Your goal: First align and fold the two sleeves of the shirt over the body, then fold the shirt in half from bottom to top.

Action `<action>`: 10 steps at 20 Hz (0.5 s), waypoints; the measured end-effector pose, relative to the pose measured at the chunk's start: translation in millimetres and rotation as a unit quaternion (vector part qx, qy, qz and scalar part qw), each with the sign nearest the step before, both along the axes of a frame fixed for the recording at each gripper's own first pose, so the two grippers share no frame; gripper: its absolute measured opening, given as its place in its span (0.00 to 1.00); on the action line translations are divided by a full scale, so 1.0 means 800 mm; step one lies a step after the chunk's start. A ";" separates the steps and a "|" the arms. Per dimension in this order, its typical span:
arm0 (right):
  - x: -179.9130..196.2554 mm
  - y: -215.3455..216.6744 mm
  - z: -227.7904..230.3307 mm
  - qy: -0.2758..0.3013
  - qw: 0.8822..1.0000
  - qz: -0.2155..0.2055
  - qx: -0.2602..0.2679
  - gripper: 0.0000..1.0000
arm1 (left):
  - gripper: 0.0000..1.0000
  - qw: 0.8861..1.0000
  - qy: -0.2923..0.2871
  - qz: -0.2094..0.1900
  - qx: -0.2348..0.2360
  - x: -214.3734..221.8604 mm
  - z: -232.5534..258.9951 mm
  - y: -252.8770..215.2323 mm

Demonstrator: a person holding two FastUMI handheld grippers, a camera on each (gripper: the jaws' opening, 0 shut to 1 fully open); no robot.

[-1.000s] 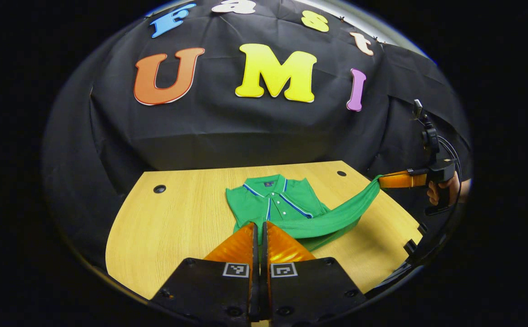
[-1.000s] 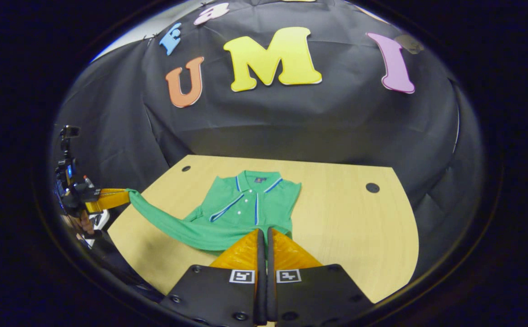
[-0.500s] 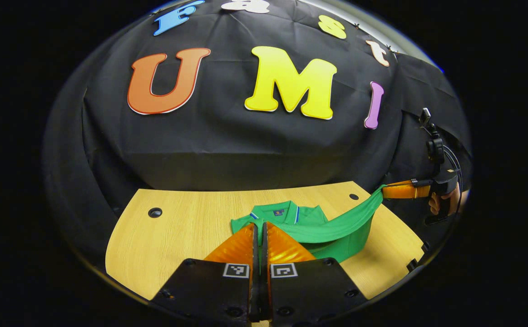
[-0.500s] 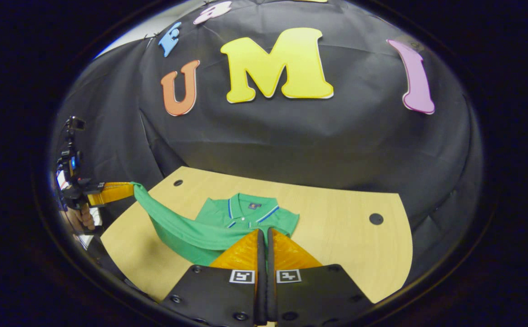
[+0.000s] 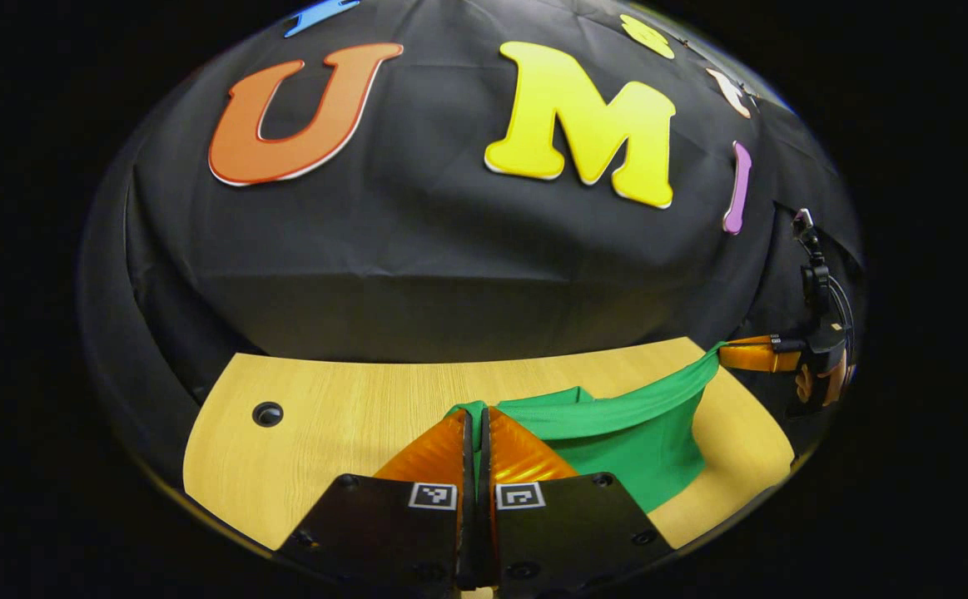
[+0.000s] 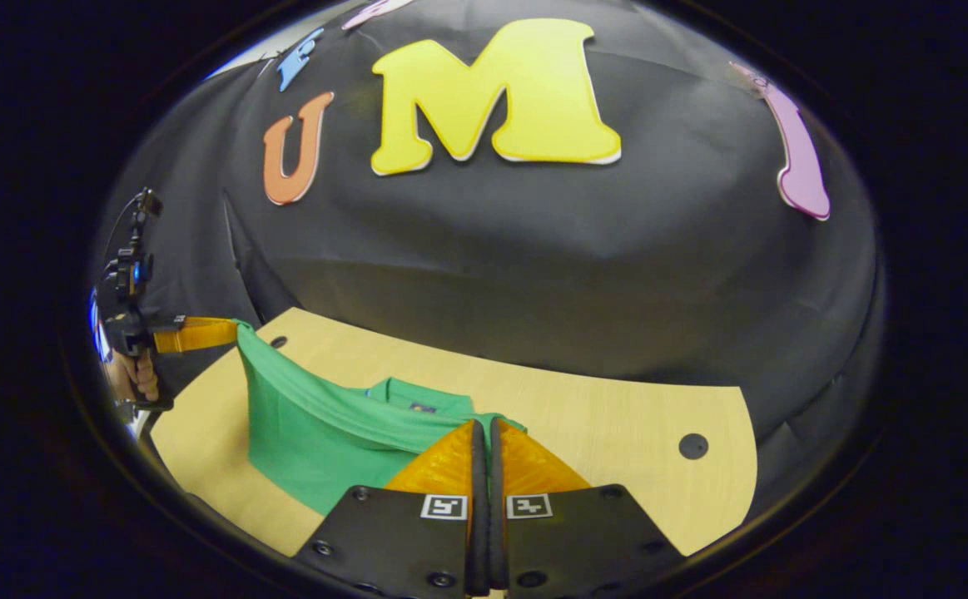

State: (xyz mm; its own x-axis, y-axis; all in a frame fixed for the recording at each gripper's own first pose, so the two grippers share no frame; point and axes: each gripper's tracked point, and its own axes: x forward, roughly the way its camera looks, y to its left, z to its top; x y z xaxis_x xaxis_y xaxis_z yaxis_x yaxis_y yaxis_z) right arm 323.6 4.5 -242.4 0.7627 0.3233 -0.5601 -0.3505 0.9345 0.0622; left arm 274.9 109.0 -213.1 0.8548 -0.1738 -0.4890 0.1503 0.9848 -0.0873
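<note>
There was one green polo shirt (image 5: 617, 433), one wooden table (image 5: 350, 416) and one black cloth wall (image 5: 417, 249). Two grippers were in use: the left gripper (image 5: 475, 416) and the right gripper (image 6: 484, 428). Two round holes (image 6: 693, 446) showed in the tabletop. One hand (image 6: 136, 378) could be seen gripping a handle.

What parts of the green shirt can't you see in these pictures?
- Sleeves and front of the green shirt: left gripper view, hidden behind the lifted hem.
- Most of the collar: right gripper view, covered by the raised cloth.
- Hem corner in the left tool: tucked between its fingers.
- Hem corner in the right tool: likewise tucked away.
</note>
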 end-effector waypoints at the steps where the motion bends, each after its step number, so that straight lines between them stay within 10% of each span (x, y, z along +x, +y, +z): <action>1: 0.013 -0.001 -0.016 0.002 1.000 -0.003 -0.004 0.00 | 0.03 1.000 0.008 0.003 -0.002 0.010 -0.018 -0.001; 10: 0.078 -0.007 -0.170 0.050 0.998 -0.033 -0.029 0.03 | 0.04 0.996 0.086 0.013 0.021 0.071 -0.179 -0.001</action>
